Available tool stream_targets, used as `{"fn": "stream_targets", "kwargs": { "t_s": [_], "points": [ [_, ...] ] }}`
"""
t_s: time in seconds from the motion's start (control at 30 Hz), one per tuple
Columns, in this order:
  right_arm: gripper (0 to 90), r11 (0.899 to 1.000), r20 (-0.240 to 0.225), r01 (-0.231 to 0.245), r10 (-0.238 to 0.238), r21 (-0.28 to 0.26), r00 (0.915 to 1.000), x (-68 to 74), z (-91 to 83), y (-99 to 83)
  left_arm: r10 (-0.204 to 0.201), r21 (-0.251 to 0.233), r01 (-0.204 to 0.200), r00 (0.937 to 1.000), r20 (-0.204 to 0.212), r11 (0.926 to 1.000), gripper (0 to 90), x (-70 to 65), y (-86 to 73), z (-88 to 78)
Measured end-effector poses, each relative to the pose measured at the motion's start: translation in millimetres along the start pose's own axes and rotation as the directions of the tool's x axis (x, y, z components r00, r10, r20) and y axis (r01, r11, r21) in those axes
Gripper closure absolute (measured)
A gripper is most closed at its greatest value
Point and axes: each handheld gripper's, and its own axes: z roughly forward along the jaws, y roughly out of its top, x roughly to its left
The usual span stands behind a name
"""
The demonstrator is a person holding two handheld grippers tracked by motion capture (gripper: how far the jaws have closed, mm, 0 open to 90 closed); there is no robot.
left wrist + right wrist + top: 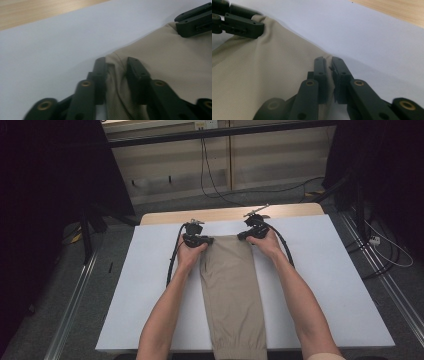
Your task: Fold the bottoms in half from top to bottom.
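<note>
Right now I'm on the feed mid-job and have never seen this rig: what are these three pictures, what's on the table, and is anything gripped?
No robot arm here: a person holds a two-jaw tool in each hand. The high view looks down from above; the other two cameras ride on the tools, looking along their black jaws. On the white sheet lies a beige garment, folded long. The left gripper pinches one far corner of it, the right gripper the other, cloth bunched between both pairs of jaws. Bare wood table shows beyond.

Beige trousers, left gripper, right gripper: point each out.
beige trousers (232, 290), high view, mid-leg fabric.
left gripper (117, 65), left gripper view, midway between its tips, pinching the trousers' corner.
right gripper (329, 63), right gripper view, midway between its tips, pinching the other corner.
</note>
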Motion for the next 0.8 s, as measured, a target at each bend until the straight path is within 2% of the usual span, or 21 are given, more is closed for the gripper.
{"fn": "stream_targets", "kwargs": {
  "t_s": [0.03,0.1,0.2,0.27,0.33,0.47,0.6,0.67,0.77,0.8],
  "points": [
    [84.5,1.0,0.002,-0.007,0.007,0.003,1.0,0.6,-0.6,0.3,0.0,-0.003,0.0,1.0,0.0,1.0,82.7,-0.3,-0.3,-0.3],
    [85.1,1.0,0.011,-0.012,0.012,0.004,0.9999,2.1,-2.0,0.3,0.008,-0.009,-0.009,1.0,-0.002,0.9999,84.4,-0.9,-0.6,-1.3],
    [85.5,0.999,0.011,-0.041,0.042,-0.028,0.9991,-2.8,-9.5,0.4,-0.02,-0.034,0.021,0.9998,0.007,0.9992,85.5,0.9,1.6,-6.7],
    [85.7,0.996,0.003,-0.066,0.066,-0.059,0.9978,-6.6,-17.7,2.2,-0.043,-0.067,0.044,0.9989,0.016,0.9968,85.9,0.5,6.7,-11.4],
    [85.8,0.995,0.016,-0.058,0.06,-0.081,0.9981,-6.0,-25.6,6.1,-0.067,-0.106,0.071,0.9971,0.037,0.9919,86.0,-1.9,13.7,-17.7],
    [85.9,0.991,0.035,-0.045,0.049,-0.126,0.9982,-3.7,-40.2,14.5,-0.024,-0.138,0.025,0.9997,0.01,0.9901,86.1,-10.6,28.6,-28.6],
    [85.9,0.982,0.035,-0.061,0.068,-0.18,0.9971,-4.8,-55.6,21.3,-0.023,-0.17,0.024,0.9997,0.007,0.9851,86.0,-10.2,44.7,-40.7],
    [86.0,0.978,0.045,-0.049,0.059,-0.201,0.9972,-3.7,-63.5,27.6,0.004,-0.186,-0.004,1.0,-0.003,0.9825,86.0,-13.2,54.5,-45.8],
    [86.0,0.969,0.058,-0.051,0.066,-0.243,0.9961,-4.9,-77.4,40.9,0.028,-0.22,-0.029,0.9996,-0.007,0.9751,86.1,-17.0,70.0,-54.0],
    [86.0,0.966,0.061,-0.051,0.069,-0.255,0.9957,-5.8,-80.8,44.3,0.033,-0.238,-0.035,0.9994,-0.014,0.9707,86.0,-18.8,75.9,-57.3]
  ]
}}
